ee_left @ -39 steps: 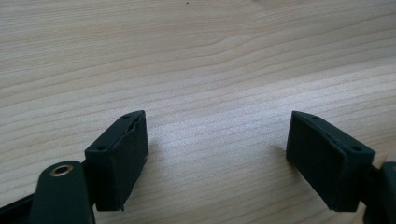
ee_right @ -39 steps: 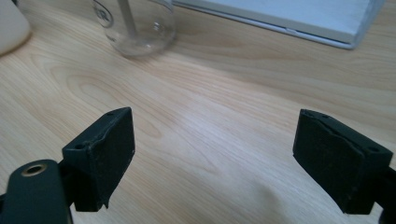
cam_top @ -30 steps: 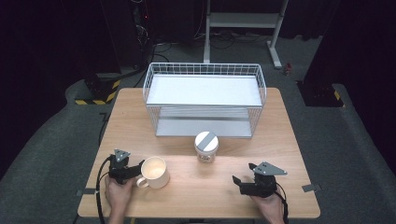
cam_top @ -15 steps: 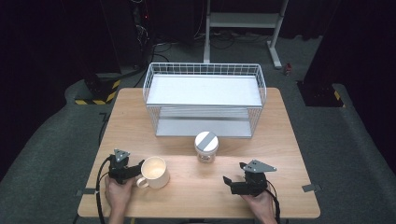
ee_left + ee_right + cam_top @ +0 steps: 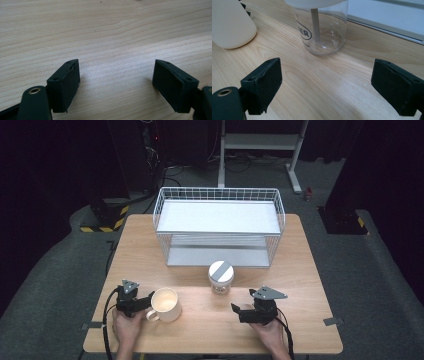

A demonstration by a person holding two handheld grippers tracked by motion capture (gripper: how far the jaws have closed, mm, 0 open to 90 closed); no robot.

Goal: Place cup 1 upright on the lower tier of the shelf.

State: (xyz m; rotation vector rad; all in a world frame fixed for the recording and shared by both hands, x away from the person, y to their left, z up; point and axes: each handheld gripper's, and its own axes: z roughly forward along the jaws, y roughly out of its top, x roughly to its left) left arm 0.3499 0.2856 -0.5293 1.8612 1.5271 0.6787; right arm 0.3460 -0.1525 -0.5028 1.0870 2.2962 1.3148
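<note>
Two black hand-held grippers on the pale wooden table (image 5: 200, 330), placed by the cream ceramic mug (image 5: 165, 304); left gripper (image 5: 145, 303) touching the mug's left, jaws apart, nothing between; clear plastic jar with grey-striped white lid (image 5: 220, 276) up-right of it; right gripper (image 5: 236, 311) well right, low, level, jaws wide and just opened further, aimed at the jar; judged step: approach; next, straddle and close.

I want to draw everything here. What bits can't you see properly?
- Inside the mug: high view, too bright and small.
- Jar top: right gripper view, cut off by the upper edge.
- Jar label: same view, partly turned away.
- Rack lower shelf: high view, mostly hidden under the upper shelf.
</note>
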